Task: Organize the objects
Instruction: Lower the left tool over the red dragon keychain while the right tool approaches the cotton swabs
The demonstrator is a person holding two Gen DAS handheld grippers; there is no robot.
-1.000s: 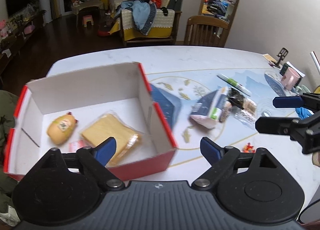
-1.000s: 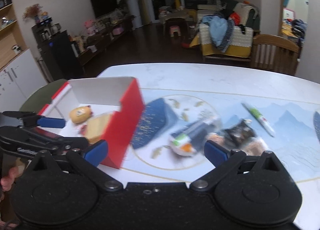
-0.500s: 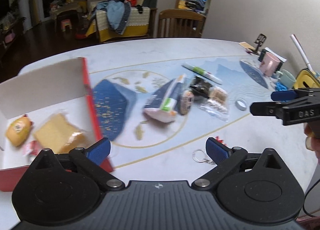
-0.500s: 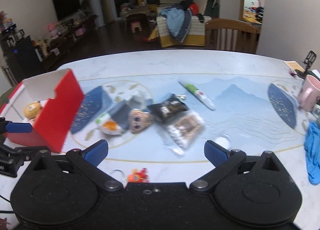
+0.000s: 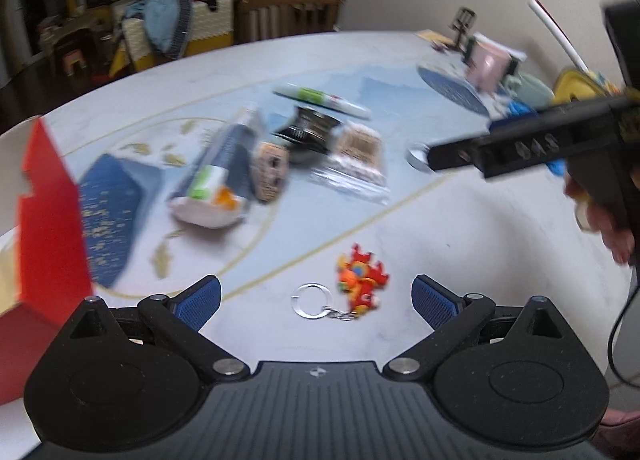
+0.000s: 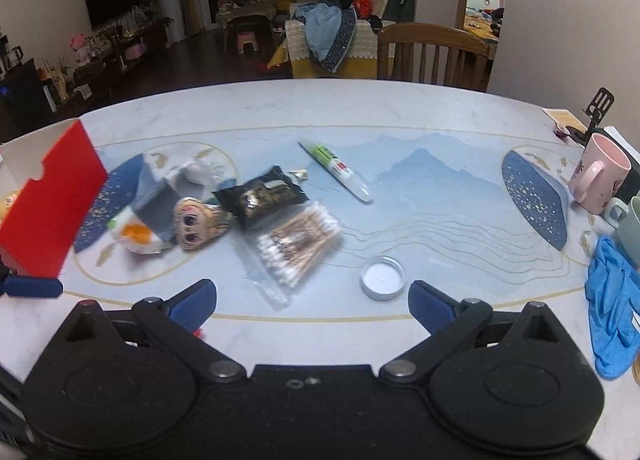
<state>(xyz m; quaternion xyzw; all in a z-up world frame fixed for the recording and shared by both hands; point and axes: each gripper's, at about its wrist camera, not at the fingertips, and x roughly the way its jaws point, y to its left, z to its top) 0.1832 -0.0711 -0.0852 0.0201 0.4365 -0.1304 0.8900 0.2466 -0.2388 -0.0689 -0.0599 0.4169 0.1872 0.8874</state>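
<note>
Since both sets of jaws are spread wide with nothing in them, everything's still up for grabs, so here's the pile placed off the keychain, near to far:

left gripper (image 5: 316, 298): jaws apart, empty, hovering low over the counter (image 5: 460, 227).

keychain (image 5: 362, 280): red-orange rubbery charm on a thin steel ring, lying flat right between the left jaws, just ahead of the tips. Light and small; I'd guess the charm body is the place to pinch, since the ring looks thin and slippery.

right gripper (image 6: 310, 300): jaws apart, empty too; the keychain is nearly hidden under its left finger.

tin lid (image 6: 382, 277): right of the keychain, a bit farther out. Stiff, shallow, probably slides around; take it across the rim.

cotton swab bag (image 6: 298, 244): beyond the keychain. Soft, crinkly, very light.

black packet (image 6: 260, 195): behind the swabs, touching them.

doll-face charm (image 6: 196, 221): beyond the keychain to the left, leaning on a blurry pouch.

red box (image 6: 52, 195): far left of the keychain, open, the likely drop-off.

pen (image 6: 336, 169): farthest out, stiff, may roll.
</note>
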